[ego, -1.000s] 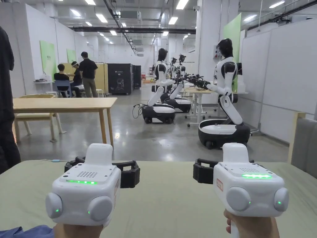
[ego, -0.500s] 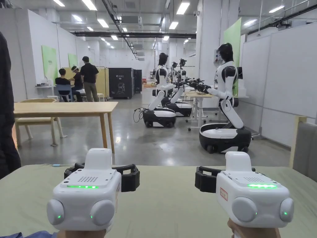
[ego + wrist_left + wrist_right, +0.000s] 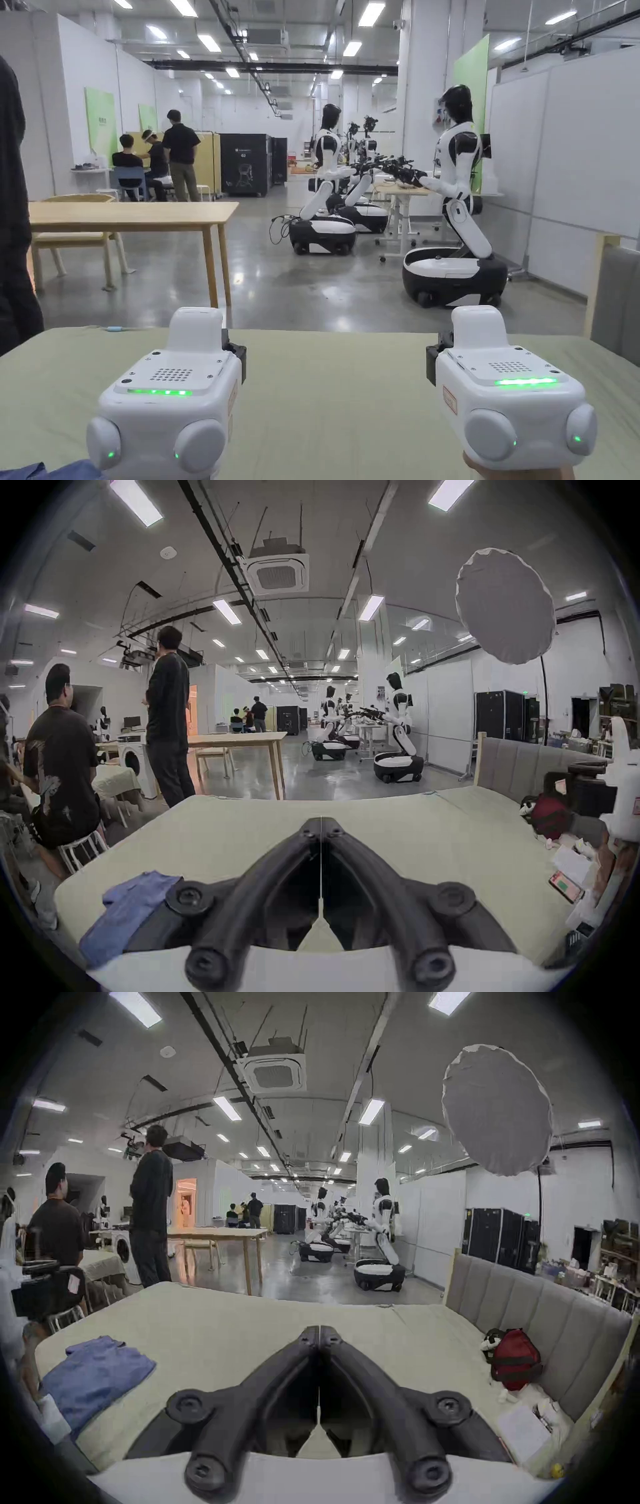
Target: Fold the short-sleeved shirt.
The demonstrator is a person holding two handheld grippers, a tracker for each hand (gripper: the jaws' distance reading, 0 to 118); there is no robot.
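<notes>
Since a moment ago you have brought both sets of jaws together: the black jaws that stood apart ahead of each white housing are now drawn in and mostly hidden behind it. Your left gripper (image 3: 321, 826) is clenched tip to tip on nothing, and your right gripper (image 3: 319, 1333) the same, both held above the pale green bed (image 3: 337, 387) with no cloth between them. Your blue short-sleeved shirt (image 3: 93, 1373) lies rumpled at the bed's near left corner, just beside your left gripper and well apart from the right one; from your head camera a scrap of it (image 3: 37, 469) peeks in at the lower left. It looks like a light, thin woven fabric, limp and creased, so expect it to drape and slide on the smooth sheet rather than hold a shape. Judging by that, pinch it at the shoulder seams or the hem corners, one gripper on each, to spread it flat first. A red bag (image 3: 516, 1359) sits against the grey padded headboard (image 3: 554, 1303) at the far right edge.
</notes>
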